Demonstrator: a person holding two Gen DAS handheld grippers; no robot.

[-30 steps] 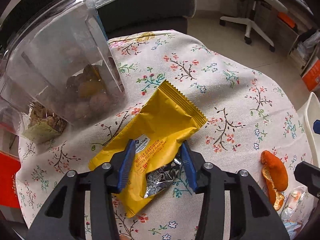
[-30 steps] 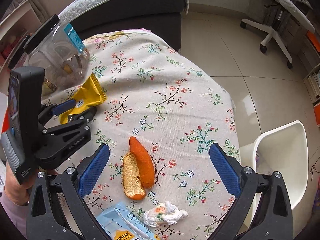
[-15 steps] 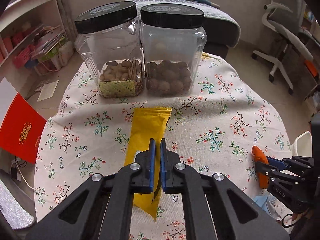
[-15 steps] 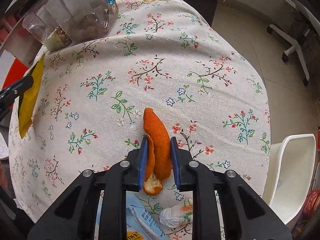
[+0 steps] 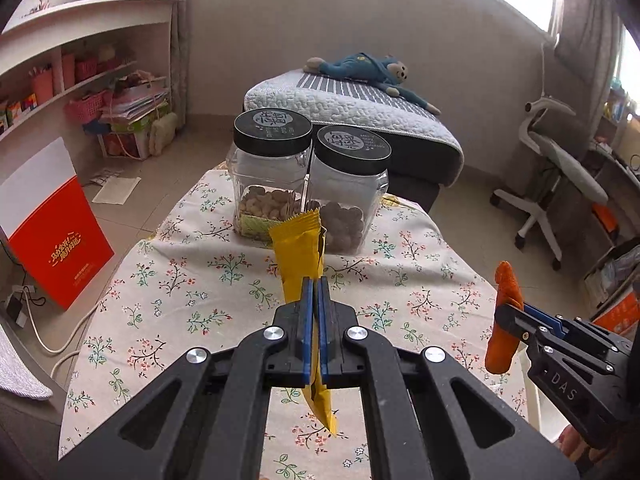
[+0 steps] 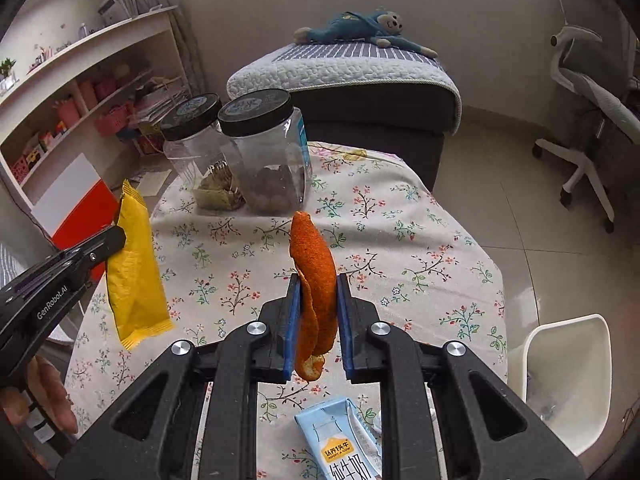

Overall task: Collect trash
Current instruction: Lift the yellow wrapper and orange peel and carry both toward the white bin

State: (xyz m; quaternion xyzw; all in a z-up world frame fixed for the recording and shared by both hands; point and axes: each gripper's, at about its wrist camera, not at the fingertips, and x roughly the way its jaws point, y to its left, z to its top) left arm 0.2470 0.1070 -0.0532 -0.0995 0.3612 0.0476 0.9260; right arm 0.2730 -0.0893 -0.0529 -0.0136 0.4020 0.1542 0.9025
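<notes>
My left gripper (image 5: pixel 314 296) is shut on a yellow snack wrapper (image 5: pixel 300 260) and holds it upright above the flowered tablecloth (image 5: pixel 192 280). The wrapper also shows in the right wrist view (image 6: pixel 134 268), hanging from the left gripper (image 6: pixel 116 240). My right gripper (image 6: pixel 316 292) is shut on orange peel (image 6: pixel 314 264), lifted off the table. The peel (image 5: pixel 505 320) and right gripper (image 5: pixel 516 314) show at the right of the left wrist view. A white bin (image 6: pixel 568 380) stands on the floor right of the table.
Two clear jars with black lids (image 5: pixel 308 184) stand at the table's far edge. A blue milk carton (image 6: pixel 340 444) and a crumpled white wrapper lie at the near edge. A sofa (image 5: pixel 360 120), an office chair (image 5: pixel 560 184) and shelves surround the table.
Both grippers closed on their items and lifted them off the table: the left raised the yellow wrapper, the right raised the orange peel.
</notes>
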